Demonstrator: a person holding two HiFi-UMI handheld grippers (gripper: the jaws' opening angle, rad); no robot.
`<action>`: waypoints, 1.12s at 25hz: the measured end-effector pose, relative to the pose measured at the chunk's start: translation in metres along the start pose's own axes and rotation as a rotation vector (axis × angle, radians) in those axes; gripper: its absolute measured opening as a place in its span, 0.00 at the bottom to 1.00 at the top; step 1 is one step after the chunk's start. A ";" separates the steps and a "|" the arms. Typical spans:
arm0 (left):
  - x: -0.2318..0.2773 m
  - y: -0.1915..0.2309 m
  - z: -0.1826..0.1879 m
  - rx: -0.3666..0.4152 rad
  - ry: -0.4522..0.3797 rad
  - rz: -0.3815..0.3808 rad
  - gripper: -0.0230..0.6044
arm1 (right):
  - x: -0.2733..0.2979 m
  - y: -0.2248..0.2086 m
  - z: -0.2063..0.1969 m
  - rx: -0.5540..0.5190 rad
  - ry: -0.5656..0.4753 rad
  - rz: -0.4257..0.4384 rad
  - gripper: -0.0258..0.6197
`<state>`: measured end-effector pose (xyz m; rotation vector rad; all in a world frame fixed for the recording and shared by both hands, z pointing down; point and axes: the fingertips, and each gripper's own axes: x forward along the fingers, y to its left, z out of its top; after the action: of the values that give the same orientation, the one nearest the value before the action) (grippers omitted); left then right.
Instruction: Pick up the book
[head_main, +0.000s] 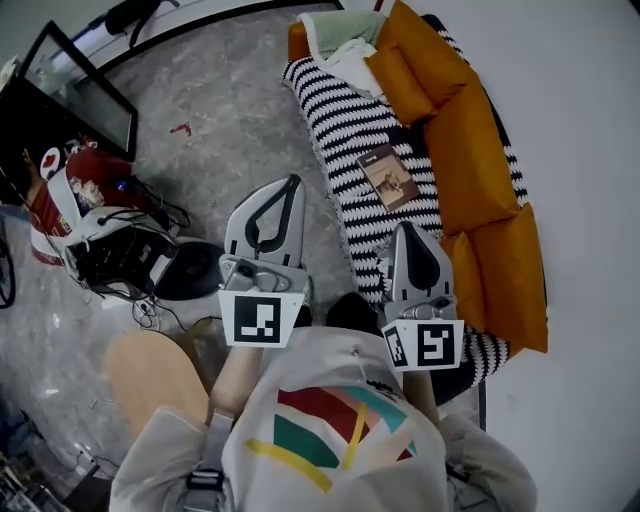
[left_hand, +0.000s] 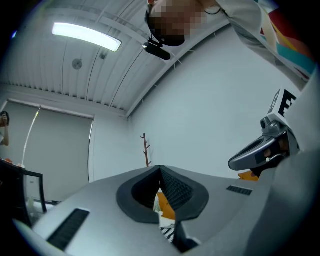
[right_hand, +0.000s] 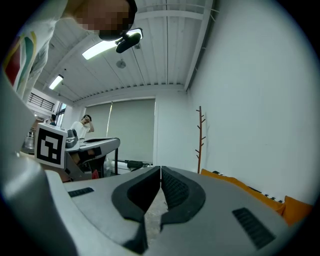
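Closest of all was the person's shirt (head_main: 330, 435) with its coloured stripes, and just past it the 2 grippers stuck out side by side. The left gripper (head_main: 292, 182) hung over the grey floor (head_main: 200, 110). Its jaws were pressed tight together with nothing in them. The right gripper (head_main: 411, 230) hung over the front edge of the sofa (head_main: 515, 290). Its jaws were closed tip to tip too, and they held nothing.

The book (head_main: 388, 176) lay flat on the striped blanket (head_main: 345, 120), about halfway along the sofa seat and right beside the orange back cushions (head_main: 465, 130). It was a little way past the right gripper's tips and did not touch them.

I think a few things could go wrong from here. If the jaws stayed closed, they would only bump the book and push it, maybe against the cushions. The book looked thin and lay flat on a soft blanket, so a jaw could dig in and grab the blanket too, or miss the book's edge. A pinch on just 1 corner might let the book flop open and drop.
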<state>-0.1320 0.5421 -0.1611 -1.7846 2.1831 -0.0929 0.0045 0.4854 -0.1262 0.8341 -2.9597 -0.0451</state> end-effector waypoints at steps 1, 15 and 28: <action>0.007 0.003 -0.007 -0.006 0.009 -0.008 0.03 | 0.006 -0.003 -0.003 0.005 0.010 -0.012 0.06; 0.197 -0.008 -0.056 0.027 0.076 -0.112 0.03 | 0.131 -0.166 -0.020 -0.018 0.028 -0.147 0.06; 0.337 -0.050 -0.065 0.075 0.049 -0.229 0.03 | 0.181 -0.290 -0.027 -0.005 0.013 -0.243 0.06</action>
<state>-0.1603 0.1969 -0.1554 -2.0009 1.9712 -0.2695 0.0029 0.1432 -0.1027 1.1824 -2.8275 -0.0585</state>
